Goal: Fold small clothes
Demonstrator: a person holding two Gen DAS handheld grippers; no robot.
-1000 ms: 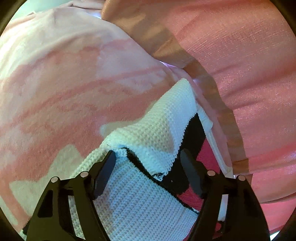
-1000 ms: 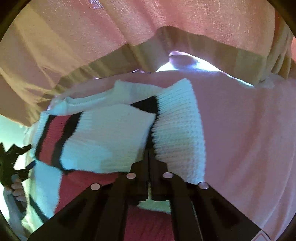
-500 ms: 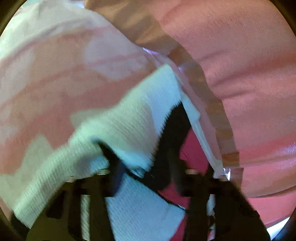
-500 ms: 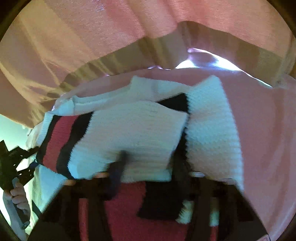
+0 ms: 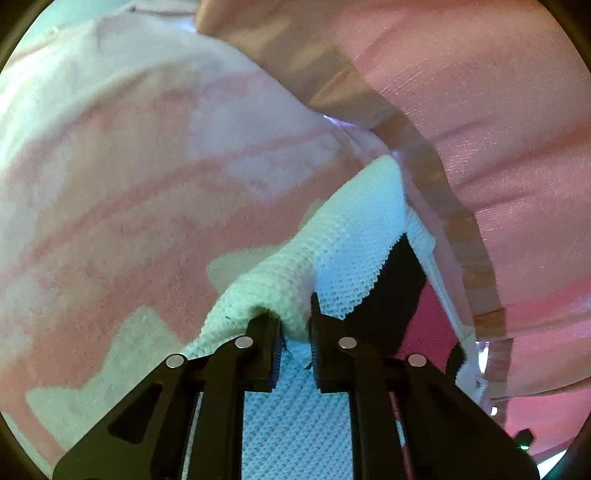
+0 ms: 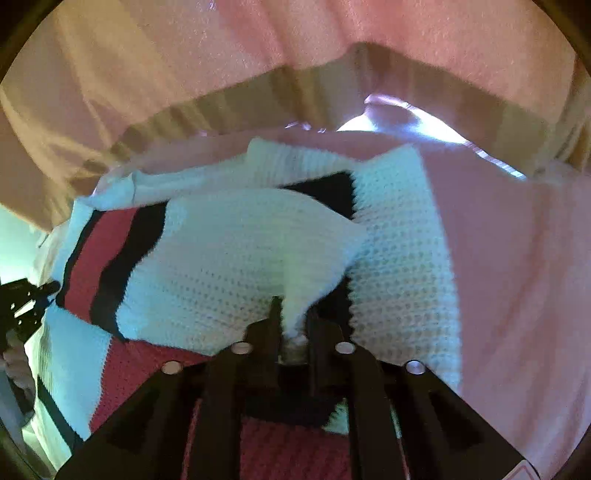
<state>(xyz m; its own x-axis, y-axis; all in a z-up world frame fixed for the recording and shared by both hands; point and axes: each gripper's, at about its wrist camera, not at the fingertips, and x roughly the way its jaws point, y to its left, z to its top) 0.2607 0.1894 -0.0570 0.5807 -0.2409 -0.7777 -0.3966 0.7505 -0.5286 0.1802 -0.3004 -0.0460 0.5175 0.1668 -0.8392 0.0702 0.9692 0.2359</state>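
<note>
Fingers (image 5: 264, 343) on waffle-knit sweater (image 5: 347, 258)

The left tongs (image 5: 295, 341) and the right tongs (image 6: 293, 325) are matte black, with round silver screws and ribbed pads.

Dim pinkish light is filtering through the curtain (image 6: 258, 48) ahead of both tools; white glare is flaring beneath it (fisheye edges are bending, darkening).

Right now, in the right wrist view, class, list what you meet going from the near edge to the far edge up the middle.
right gripper → white knit fold of the sweater → black stripe → pink blanket → pink curtain
</note>
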